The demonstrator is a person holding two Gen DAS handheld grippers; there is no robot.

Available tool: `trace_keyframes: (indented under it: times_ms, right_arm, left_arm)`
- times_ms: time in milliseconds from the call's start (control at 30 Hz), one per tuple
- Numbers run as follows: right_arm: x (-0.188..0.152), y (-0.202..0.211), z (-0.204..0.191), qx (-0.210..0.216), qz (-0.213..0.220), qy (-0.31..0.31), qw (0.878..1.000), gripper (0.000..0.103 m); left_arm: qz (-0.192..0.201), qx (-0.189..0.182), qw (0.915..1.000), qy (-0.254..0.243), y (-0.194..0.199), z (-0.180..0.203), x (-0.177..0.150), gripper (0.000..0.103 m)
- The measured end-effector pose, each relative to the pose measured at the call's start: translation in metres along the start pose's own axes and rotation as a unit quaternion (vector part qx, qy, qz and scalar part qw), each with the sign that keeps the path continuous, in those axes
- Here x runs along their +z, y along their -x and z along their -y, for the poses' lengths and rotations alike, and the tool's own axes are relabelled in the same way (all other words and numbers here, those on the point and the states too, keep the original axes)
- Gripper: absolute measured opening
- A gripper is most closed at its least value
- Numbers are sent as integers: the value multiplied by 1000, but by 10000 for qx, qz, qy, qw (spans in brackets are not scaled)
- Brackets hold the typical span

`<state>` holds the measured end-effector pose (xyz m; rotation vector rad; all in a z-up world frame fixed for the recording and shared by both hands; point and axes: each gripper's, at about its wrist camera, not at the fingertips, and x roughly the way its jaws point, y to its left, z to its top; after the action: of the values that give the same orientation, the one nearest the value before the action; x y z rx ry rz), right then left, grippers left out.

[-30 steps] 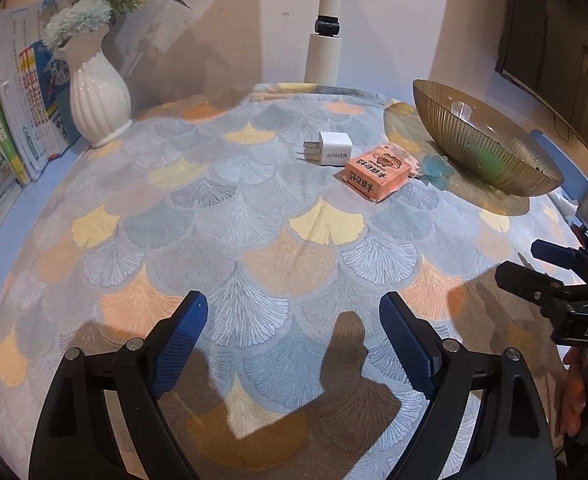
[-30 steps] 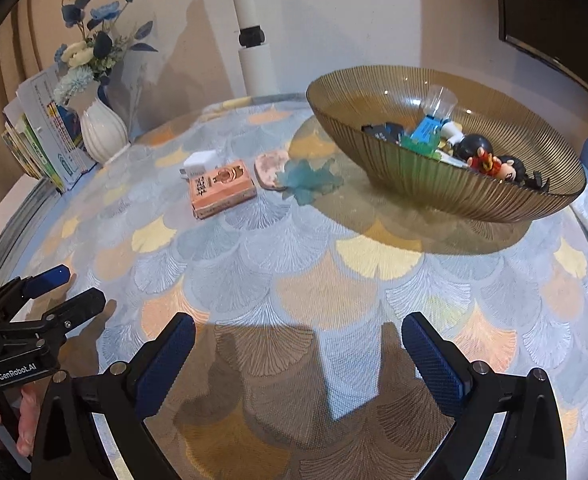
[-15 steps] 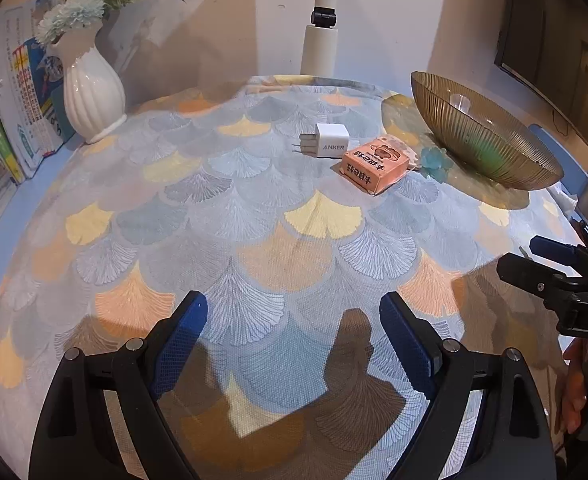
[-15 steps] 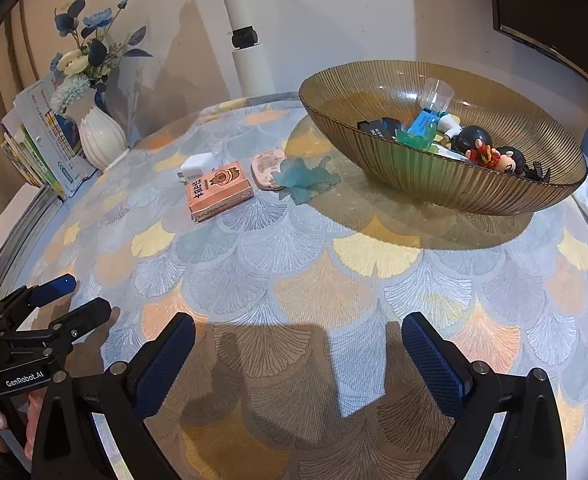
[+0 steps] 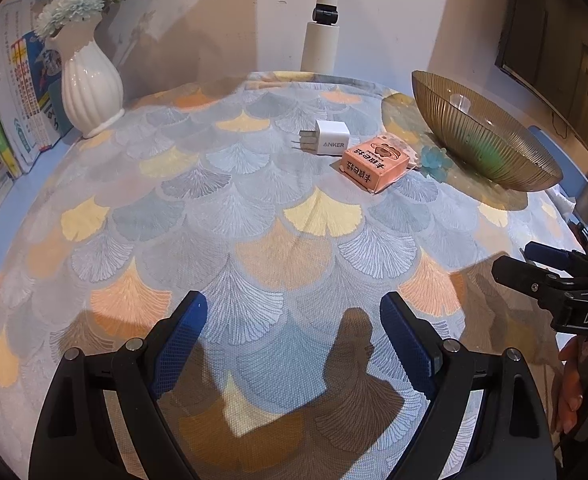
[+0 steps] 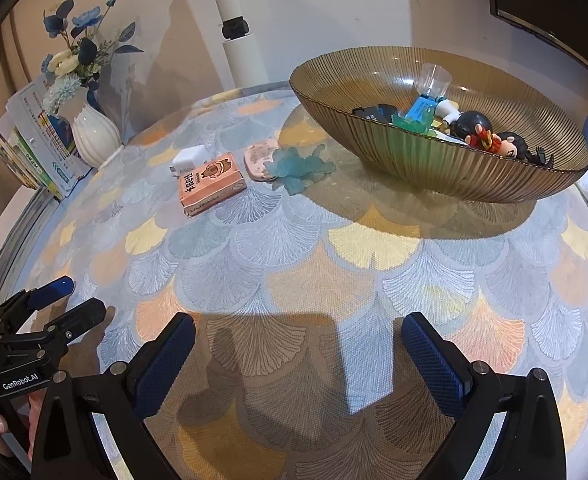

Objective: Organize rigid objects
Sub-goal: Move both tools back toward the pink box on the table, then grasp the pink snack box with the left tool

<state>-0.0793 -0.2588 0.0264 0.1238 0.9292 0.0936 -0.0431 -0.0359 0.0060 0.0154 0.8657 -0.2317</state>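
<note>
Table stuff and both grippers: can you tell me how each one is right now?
Left gripper: open, empty.
Right gripper: open, empty.
Bowl: upright, holding toys.
White charger: on the cloth, prongs folded out.
Orange box: lying flat, closed, next to the charger.
Blue leaf thing: lying flat beside the bowl.
Vase: upright, holding flowers.

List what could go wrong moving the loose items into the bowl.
1. The orange box touches the white charger; grabbing either may knock the other.
2. The glass bowl already holds toys; a dropped item could bounce out.
3. The flat blue leaf piece may slip from the gripper.
</note>
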Motion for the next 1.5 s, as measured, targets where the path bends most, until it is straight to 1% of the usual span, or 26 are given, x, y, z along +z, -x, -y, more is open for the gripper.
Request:
trace_keyframes:
  times_ms: [367,400,467,533,600,633,667,700,767,833,900,933,967,1000,1033,1067,1133,1167,1200,1267,1300,1367,1467,1500]
  right_arm:
    - [1,0,0,-6,-17,-47,10000,103]
    - [1,-1,0,-23,-50,-54,10000,103]
    - [2,-5,0,-96,-158,-8,9998,103]
    - [4,-10,-8,-317,-364,210,9986,103]
    - [8,-19,-21,-682,-751,621,9929,103]
    - [11,-20,-24,-706,-848,684,9915,103]
    - [16,-22,-23,-550,-986,609,9917,103]
    - [22,-24,-20,-415,-999,472,9930,103]
    - [31,-24,-10,-262,-749,161,9967,103]
    - [35,-26,2,-97,-482,-167,9987,103]
    - [35,-22,11,137,-132,-388,9991,103]
    - [36,-22,14,200,-60,-444,9988,98]
    - [37,-21,15,238,-13,-447,9987,89]
    - [41,-21,16,306,16,-443,9986,83]
    - [43,-23,19,401,-2,-482,9980,74]
    - [46,-24,23,493,-26,-623,9968,73]
    - [49,-26,32,785,73,-1045,9914,73]
    - [50,-28,34,905,128,-1248,9880,73]
    - [52,-30,35,892,171,-1325,9870,73]
    - [58,-36,29,703,202,-1323,9885,73]
    - [61,-38,26,620,206,-1313,9892,73]
    - [68,-45,19,455,205,-1318,9900,73]
    - [80,-57,9,218,265,-1345,9903,74]
    - [83,-60,6,91,278,-1390,9899,74]
  left_arm:
    - [-4,-18,10000,1,-1,-1,0,88]
    - [-9,-9,10000,-3,-1,0,1,90]
    - [-233,-107,9997,-53,-8,1,2,92]
    - [-349,-153,9990,-252,-12,6,9,92]
    - [-437,-279,9975,-482,-13,13,18,92]
    - [-413,-313,9963,-691,-13,19,28,92]
    - [-370,-318,9953,-831,-13,24,35,92]
    - [-305,-313,9936,-1038,-15,31,44,92]
    - [-251,-324,9897,-1374,-24,41,58,92]
    - [-342,-377,9849,-1657,-44,50,72,92]
    - [-421,-482,9830,-1719,-62,52,82,92]
    - [-457,-597,9823,-1714,-74,52,89,92]
    - [-490,-685,9819,-1695,-83,52,93,92]
    - [-512,-755,9818,-1666,-90,53,96,92]
    - [-528,-800,9819,-1633,-95,52,99,91]
    - [-563,-822,9829,-1552,-101,52,104,88]
    - [-469,-923,9833,-1499,-103,56,110,82]
    - [-432,-1007,9827,-1495,-104,59,113,68]
    - [-417,-1046,9821,-1511,-106,63,114,52]
    - [-336,-1021,9804,-1653,-105,68,113,41]
    - [-292,-1025,9798,-1693,-103,70,112,39]
    - [-275,-1089,9790,-1703,-97,67,109,38]
    - [-262,-936,9825,-1587,-85,54,100,38]
    - [-261,-865,9849,-1480,-79,46,96,38]
